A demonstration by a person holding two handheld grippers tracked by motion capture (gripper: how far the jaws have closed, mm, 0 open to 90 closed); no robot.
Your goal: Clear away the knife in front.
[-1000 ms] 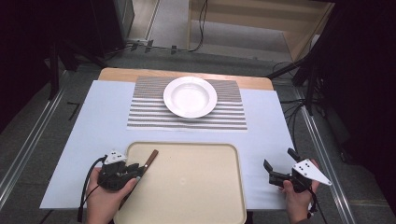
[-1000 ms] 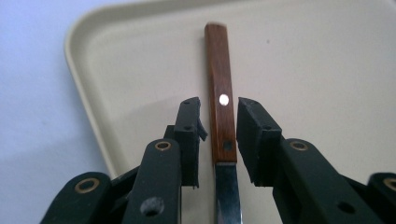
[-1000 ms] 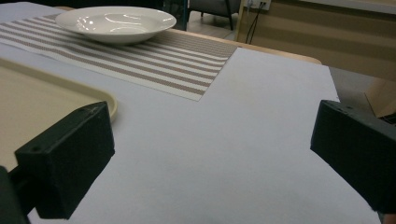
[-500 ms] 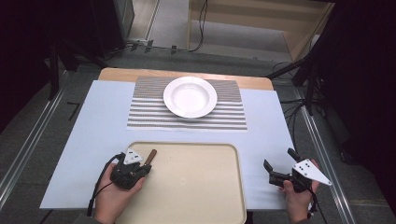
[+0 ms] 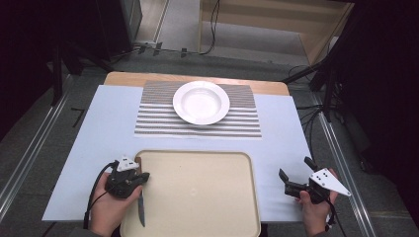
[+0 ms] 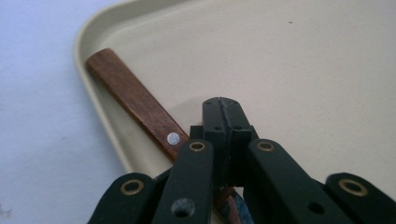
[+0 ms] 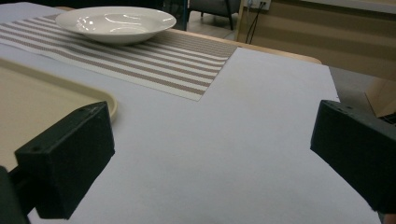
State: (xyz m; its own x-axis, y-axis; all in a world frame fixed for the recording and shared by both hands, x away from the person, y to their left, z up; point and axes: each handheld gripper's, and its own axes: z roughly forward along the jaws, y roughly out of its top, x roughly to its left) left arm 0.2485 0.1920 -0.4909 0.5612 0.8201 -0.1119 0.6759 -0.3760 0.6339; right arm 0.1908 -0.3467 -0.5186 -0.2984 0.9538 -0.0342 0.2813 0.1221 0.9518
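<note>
Left gripper (image 5: 129,178): over the tray's left edge, jaws pressed together, nothing between the tips; the knife passes under them.
Right gripper (image 5: 296,178): jaws wide apart, empty, above the sheet right of the tray.
Knife (image 6: 140,100): inside the tray (image 5: 222,163) along its left rim, wooden handle far, blade near.
Bowl (image 5: 201,102): on the striped mat (image 5: 148,121), beyond the tray.

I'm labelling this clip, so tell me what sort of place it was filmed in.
Probably a lab or studio recording station, not a dining room: a table staged with a placemat, white bowl and tray, with cables on the floor and dark stands around.
</note>
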